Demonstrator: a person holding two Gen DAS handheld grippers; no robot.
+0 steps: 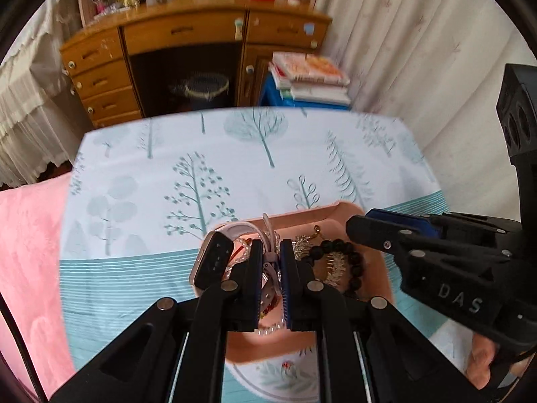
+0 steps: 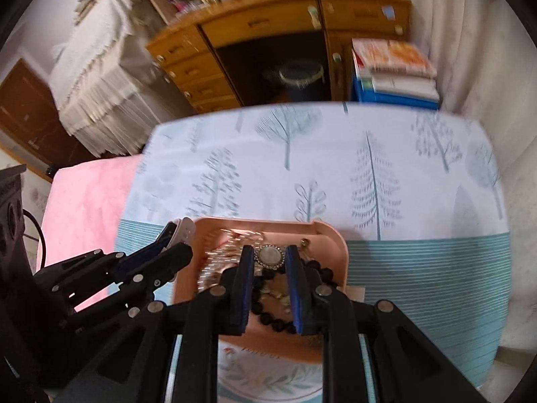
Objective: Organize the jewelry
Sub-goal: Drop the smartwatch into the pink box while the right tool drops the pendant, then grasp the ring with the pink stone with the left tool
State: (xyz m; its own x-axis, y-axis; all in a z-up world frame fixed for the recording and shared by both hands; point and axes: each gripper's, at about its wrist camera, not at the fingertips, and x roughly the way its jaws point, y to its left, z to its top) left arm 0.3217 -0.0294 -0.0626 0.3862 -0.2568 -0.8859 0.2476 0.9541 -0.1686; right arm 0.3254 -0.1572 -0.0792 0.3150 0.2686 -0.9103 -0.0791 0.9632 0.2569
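A pink tray (image 1: 339, 209) (image 2: 339, 252) on the tree-print cloth holds tangled jewelry: a black bead bracelet (image 1: 354, 262) (image 2: 268, 317) and a spiky gold and silver piece (image 1: 334, 263). My left gripper (image 1: 272, 252) (image 2: 174, 236) is over the tray's left end, shut on the pale strap (image 1: 271, 258) of a smartwatch. The watch's dark face (image 1: 214, 258) hangs to the left of the fingers. My right gripper (image 2: 269, 256) (image 1: 352, 228) is above the tray's middle, shut on a round pearl brooch (image 2: 269, 257) rimmed with small stones.
The tablecloth (image 1: 235, 154) has bare room behind the tray. A floral plate (image 1: 285, 374) shows under the tray's near edge. A pink blanket (image 1: 30, 252) lies left. Beyond the table are a wooden desk (image 1: 188, 30), stacked books on a blue box (image 1: 308, 77) and curtains (image 1: 419, 50).
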